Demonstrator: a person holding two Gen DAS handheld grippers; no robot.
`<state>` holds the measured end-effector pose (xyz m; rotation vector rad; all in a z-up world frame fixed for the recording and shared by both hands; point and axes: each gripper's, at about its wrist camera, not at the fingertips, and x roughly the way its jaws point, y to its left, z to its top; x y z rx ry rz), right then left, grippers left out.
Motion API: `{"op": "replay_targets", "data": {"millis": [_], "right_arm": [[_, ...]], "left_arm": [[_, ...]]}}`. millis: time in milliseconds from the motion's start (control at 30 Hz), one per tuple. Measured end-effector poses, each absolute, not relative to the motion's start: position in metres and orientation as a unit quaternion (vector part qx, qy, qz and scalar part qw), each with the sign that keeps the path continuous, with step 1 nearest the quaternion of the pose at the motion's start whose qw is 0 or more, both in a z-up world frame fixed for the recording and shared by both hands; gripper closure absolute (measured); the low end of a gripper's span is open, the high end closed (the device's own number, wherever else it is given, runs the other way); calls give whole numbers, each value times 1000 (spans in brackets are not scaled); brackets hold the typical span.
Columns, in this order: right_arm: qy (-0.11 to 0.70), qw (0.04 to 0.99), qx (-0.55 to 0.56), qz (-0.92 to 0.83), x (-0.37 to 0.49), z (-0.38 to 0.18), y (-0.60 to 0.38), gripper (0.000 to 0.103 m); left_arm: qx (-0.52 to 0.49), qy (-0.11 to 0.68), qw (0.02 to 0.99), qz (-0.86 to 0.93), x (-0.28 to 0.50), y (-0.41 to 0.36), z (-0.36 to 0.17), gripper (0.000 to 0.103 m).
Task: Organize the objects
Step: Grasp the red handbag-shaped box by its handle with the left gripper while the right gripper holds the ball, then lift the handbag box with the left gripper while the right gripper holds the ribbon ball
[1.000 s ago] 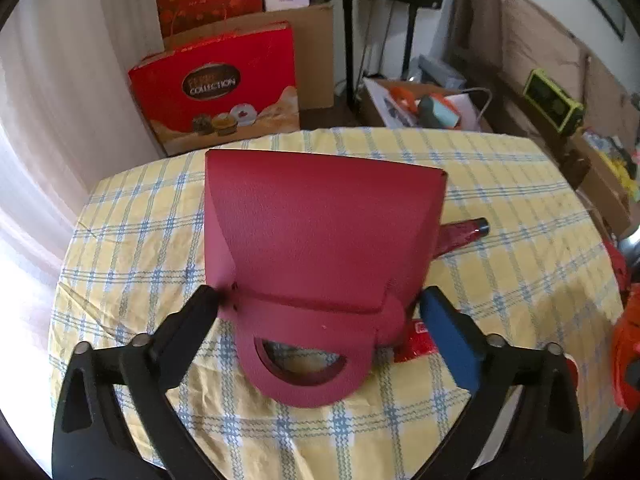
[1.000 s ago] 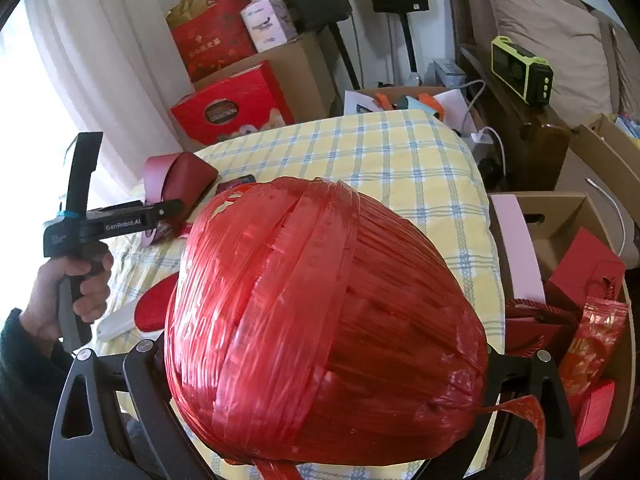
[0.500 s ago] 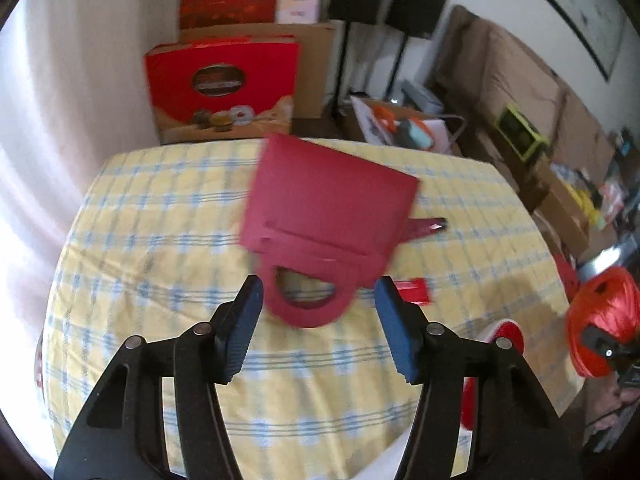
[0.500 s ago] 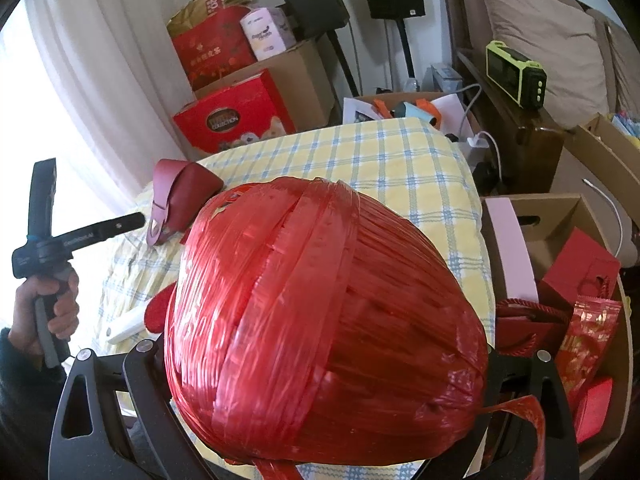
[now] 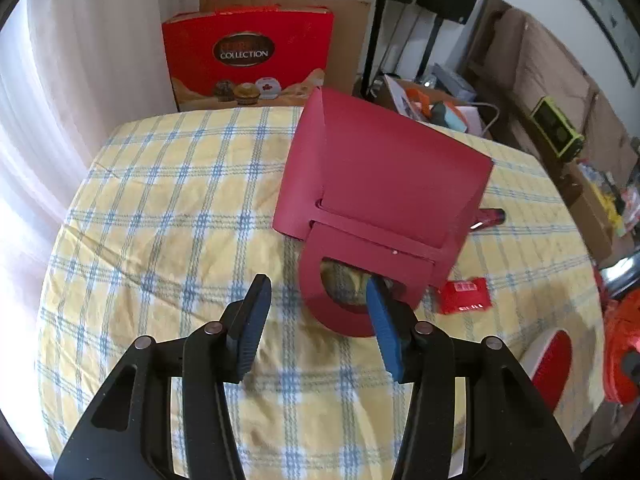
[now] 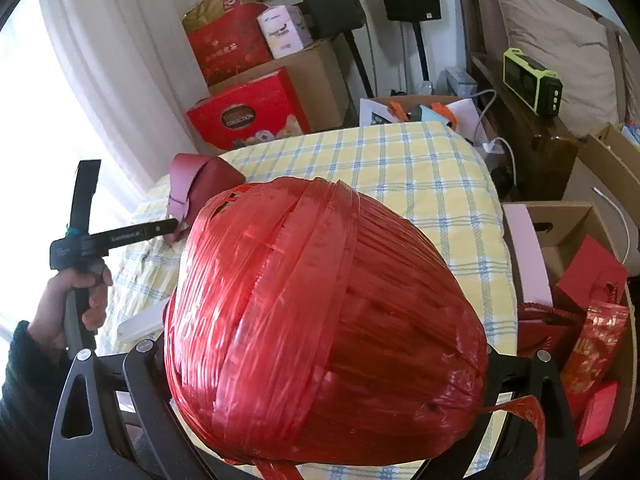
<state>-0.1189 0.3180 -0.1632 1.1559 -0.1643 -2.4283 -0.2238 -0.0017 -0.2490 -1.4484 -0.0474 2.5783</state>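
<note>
Cardboard box, R of table: red packets, pink board inside.

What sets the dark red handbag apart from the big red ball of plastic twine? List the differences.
The handbag is flat-sided and matte maroon; the twine ball is round, glossy and brighter red. The handbag rests on the checked tablecloth; the twine ball is clamped in the right gripper. The closing left gripper grips nothing. Both are red.
</note>
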Motion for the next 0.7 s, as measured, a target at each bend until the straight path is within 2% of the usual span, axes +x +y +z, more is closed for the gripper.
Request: {"op": "replay_targets", "data": {"millis": [133,167,200,233,267,367,500,600,700], "right_arm": [[-68,214,418,-880,-122,-162,324,7],[-69,213,417,-881,-122,-161,326,7],[-70,212,416,-881,-122,-161,326,7],[-70,211,416,-882,-122,-161,327,7],[-72,210,417,-881,-123,-163,327,7],[-75,204,426,-878,-125,-168,327,7],[-74,204,429,-877,-123,-170,326,7],[-77,206,429,-876,-122,-170,325,7],[-78,210,427,-876,-119,-168,323,7]], "left_arm": [[-489,13,80,868,-230,5,-255,57],[-484,17,82,871,-231,7,-256,61],[-480,21,89,872,-231,9,-256,72],[-474,28,89,875,-231,11,-256,76],[-469,38,85,878,-230,14,-255,83],[-461,42,90,882,-228,15,-254,89],[-466,22,69,882,-225,6,-252,90],[-463,-23,62,884,-218,-9,-246,91],[-449,-28,56,891,-207,-15,-237,91]]}}
